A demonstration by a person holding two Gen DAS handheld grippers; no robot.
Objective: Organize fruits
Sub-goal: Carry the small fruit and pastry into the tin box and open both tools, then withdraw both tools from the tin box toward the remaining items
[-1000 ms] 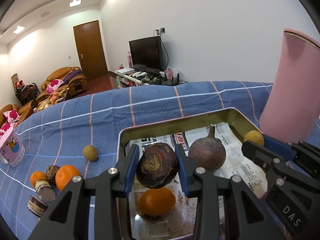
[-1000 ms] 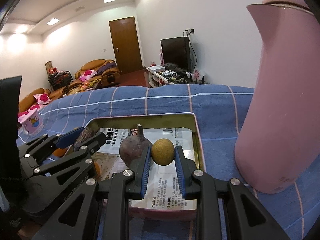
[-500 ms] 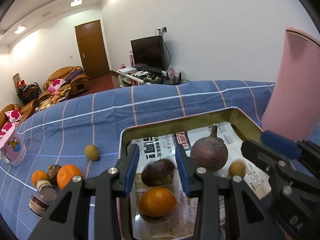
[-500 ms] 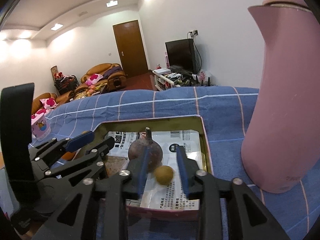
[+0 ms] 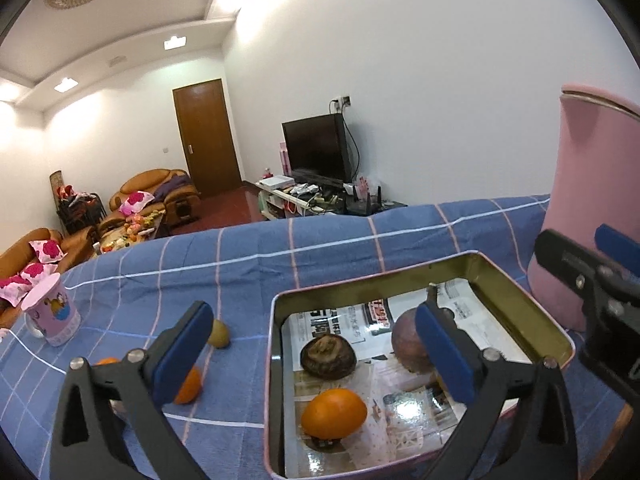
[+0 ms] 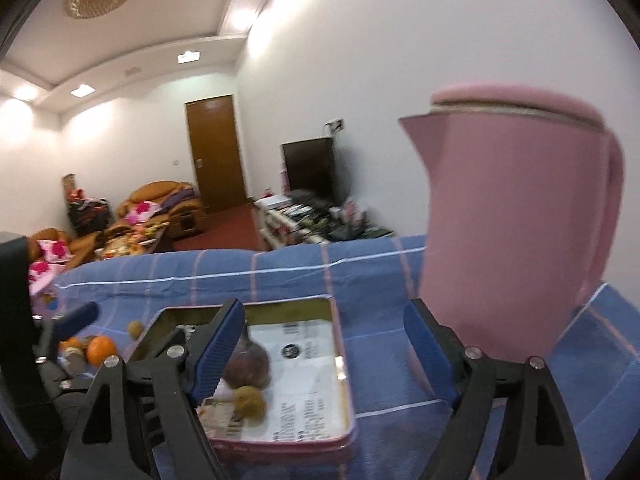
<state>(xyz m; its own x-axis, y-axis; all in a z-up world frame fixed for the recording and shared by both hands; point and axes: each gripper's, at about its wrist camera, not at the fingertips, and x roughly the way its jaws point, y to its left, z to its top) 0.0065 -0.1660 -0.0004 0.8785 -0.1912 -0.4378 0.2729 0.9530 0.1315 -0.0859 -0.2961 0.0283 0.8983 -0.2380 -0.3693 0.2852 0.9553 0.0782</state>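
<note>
Both your grippers are opening over the tin, nothing between the fingers.

Left gripper (image 5: 316,354) has let the dark brown fruit (image 5: 329,356) fall into the tin (image 5: 520,292) beside the orange (image 5: 334,414); one second ago it was clamped. Right gripper (image 6: 324,344) dropped the small yellow fruit (image 6: 249,400) there too; more fruit waits on the blue cloth (image 5: 240,272).

Left wrist cam sits close above the tin tray (image 5: 520,292), looking forward and slightly down over it toward the TV wall. Right wrist cam faces the same way, near the pink jug (image 6: 516,216). Both views share tray, jug, blue cloth (image 5: 320,248).
</note>
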